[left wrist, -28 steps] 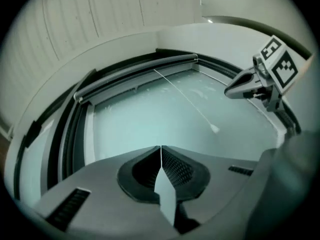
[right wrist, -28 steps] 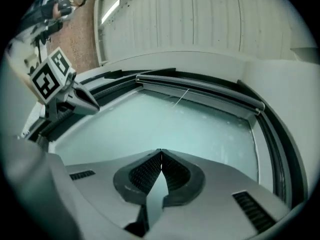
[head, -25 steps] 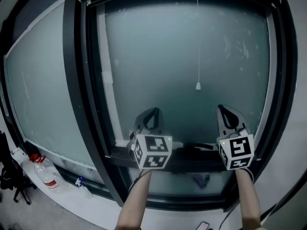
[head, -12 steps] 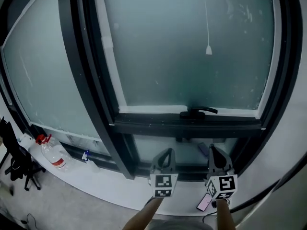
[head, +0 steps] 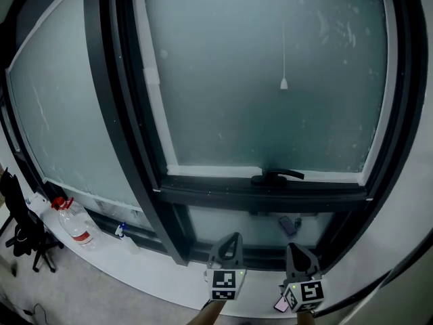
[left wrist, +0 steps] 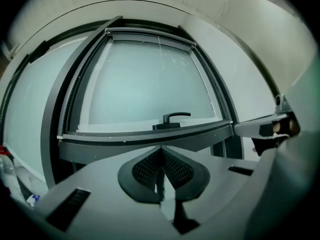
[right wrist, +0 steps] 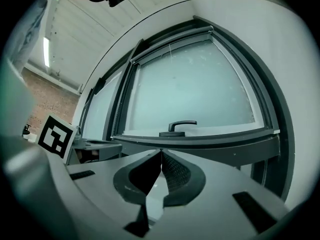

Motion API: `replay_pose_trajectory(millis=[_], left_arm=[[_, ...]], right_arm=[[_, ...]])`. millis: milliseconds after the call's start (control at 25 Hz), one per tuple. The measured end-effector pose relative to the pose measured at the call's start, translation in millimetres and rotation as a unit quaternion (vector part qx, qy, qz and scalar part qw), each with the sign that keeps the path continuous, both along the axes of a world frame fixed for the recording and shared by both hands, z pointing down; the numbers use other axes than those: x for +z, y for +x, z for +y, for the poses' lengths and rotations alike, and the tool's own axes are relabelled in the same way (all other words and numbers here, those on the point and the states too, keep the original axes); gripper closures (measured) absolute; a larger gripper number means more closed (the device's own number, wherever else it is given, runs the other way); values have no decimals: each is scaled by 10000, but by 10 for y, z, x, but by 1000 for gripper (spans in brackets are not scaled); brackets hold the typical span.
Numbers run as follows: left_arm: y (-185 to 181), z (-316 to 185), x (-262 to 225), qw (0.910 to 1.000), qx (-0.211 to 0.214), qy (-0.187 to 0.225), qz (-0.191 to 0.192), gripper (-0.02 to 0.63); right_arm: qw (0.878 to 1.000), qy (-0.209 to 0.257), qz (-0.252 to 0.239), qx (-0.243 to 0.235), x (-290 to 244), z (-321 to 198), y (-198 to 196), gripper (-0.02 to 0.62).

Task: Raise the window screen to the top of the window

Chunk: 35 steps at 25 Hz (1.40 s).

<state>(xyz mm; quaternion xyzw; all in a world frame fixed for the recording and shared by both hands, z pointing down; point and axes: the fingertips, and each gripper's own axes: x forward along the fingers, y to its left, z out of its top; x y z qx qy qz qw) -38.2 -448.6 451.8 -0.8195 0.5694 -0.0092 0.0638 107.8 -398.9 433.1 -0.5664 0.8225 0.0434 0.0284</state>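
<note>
**A:** What's at the left end of the sill (head: 155,276)?

**B:** A clear water bottle (head: 73,225) with a red cap. Just right of it is a small spray bottle (head: 120,231). A black chair (head: 24,239) stands on the floor below that end.

**A:** And the left gripper (head: 234,237)?

**B:** It is low, in front of the sill's middle, pointing at the window's lower frame. Its jaws are pressed together with nothing between them.

**A:** Where's the window screen (left wrist: 150,34)?

**B:** It is up against the top edge of the window frame (head: 108,114), where both gripper views show its bar. A thin pull cord (head: 283,46) hangs from it over the frosted glass. The cord's white knob (head: 283,83) sits in the upper half of the pane, apart from both grippers.

**A:** Anything on the sash's bottom rail?

**B:** A dark handle (head: 277,176), lying level near the middle of the rail.

**A:** And the right gripper (head: 293,248)?

**B:** It is beside the left one but not touching it. Its jaws are also closed on nothing. A pinkish phone (head: 281,304) shows just beside its marker cube, near the sill's front edge.
</note>
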Motion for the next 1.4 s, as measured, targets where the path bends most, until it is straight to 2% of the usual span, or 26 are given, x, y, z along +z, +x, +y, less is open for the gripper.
replay_pose_trajectory(millis=[160, 320, 440, 600, 800, 1080, 1200, 1400], left_arm=[[135, 75, 15, 10000, 18, -37, -82, 602], [127, 175, 213, 9995, -115, -188, -223, 601], [64, 296, 332, 9990, -197, -365, -191, 601], [23, 541, 316, 9991, -143, -339, -188, 601], [-160, 1054, 374, 9990, -86, -385, -188, 601], [-689, 1982, 403, 9987, -108, -488, -62, 601], [-805, 2327, 321, 9990, -68, -404, -171, 603], [-936, 2734, 250, 9994, -117, -319, -64, 601]], right_arm=[[9999, -17, -146, -13, -17, 82, 5, 588], [9999, -39, 95, -140, 109, 210, -6, 588], [9995, -6, 250, -195, 113, 314, 1, 588], [9994, -65, 276, -182, 135, 484, -2, 588], [9998, -150, 116, -113, 194, 865, -209, 588], [9999, -72, -20, 76, 140, 1666, -729, 588], [9999, -87, -33, 133, 110, 2022, -810, 588], [9998, -35, -56, 177, 68, 2461, -854, 588]])
